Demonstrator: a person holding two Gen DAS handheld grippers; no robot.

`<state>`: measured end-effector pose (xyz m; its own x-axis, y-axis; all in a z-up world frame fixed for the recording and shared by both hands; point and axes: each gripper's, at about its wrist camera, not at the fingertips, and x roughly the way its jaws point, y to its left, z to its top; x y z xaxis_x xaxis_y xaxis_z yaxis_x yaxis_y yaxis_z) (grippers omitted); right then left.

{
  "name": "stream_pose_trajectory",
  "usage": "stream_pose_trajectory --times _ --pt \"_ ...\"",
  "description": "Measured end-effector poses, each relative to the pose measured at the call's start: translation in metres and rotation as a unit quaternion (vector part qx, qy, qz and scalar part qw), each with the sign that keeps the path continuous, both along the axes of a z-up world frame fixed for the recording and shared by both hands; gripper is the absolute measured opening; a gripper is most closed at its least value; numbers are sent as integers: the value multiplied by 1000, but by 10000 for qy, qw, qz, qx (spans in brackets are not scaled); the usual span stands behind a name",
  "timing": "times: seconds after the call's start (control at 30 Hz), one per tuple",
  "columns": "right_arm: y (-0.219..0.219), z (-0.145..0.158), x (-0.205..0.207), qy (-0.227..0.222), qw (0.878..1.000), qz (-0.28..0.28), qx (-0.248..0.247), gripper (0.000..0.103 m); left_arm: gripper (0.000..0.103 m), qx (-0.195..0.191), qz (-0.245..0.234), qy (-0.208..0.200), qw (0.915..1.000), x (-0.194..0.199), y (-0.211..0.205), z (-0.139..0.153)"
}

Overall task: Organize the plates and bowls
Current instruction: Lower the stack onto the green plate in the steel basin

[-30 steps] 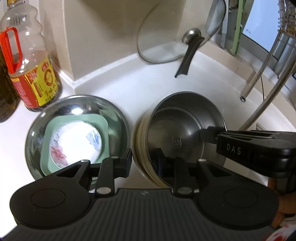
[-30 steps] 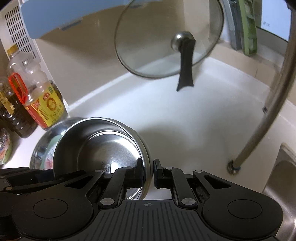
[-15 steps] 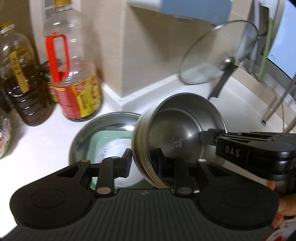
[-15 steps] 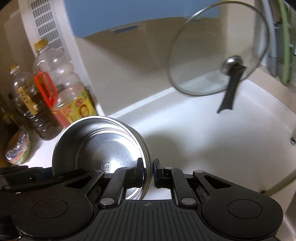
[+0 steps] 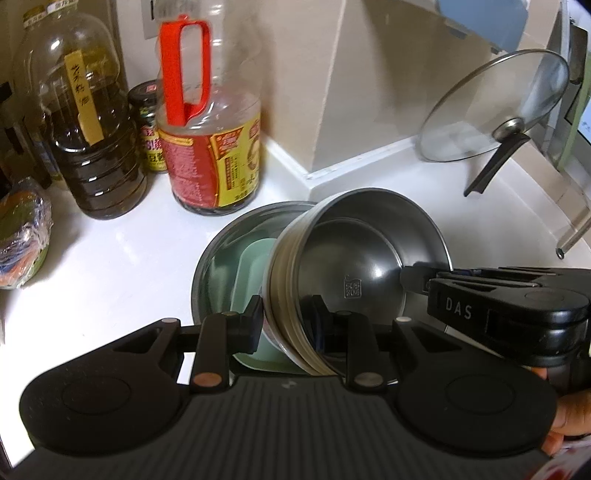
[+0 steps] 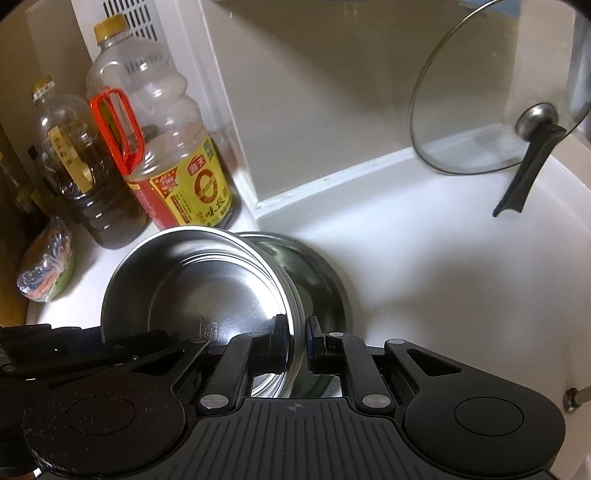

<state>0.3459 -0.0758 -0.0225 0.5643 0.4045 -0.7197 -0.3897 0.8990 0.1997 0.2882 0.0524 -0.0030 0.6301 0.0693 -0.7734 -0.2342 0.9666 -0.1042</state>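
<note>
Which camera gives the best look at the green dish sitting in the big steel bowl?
The left wrist view: the green dish shows inside the big steel bowl, though the held stack of steel bowls covers part of it. The right wrist view hides the dish almost entirely behind that stack.

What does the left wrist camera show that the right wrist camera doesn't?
Only the left wrist view shows the mint green dish inside the large steel basin, a small dark jar between the bottles, and the right hand-held gripper side-on, clamped on the bowl's rim.

Only the right wrist view shows a white vented panel.

Both show the stacked steel bowls, both oil bottles, the glass lid and the white counter.
</note>
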Motion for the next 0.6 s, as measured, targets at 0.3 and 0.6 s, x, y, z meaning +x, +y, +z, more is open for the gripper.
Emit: stream_pose_trajectory --times 0.3,0.6 --pt "11 -10 9 188 9997 61 -162 10 23 -142 51 207 9997 6 9 -12" --pt "18 -16 19 392 9989 97 -241 10 23 -255 61 386 9989 15 18 -18"
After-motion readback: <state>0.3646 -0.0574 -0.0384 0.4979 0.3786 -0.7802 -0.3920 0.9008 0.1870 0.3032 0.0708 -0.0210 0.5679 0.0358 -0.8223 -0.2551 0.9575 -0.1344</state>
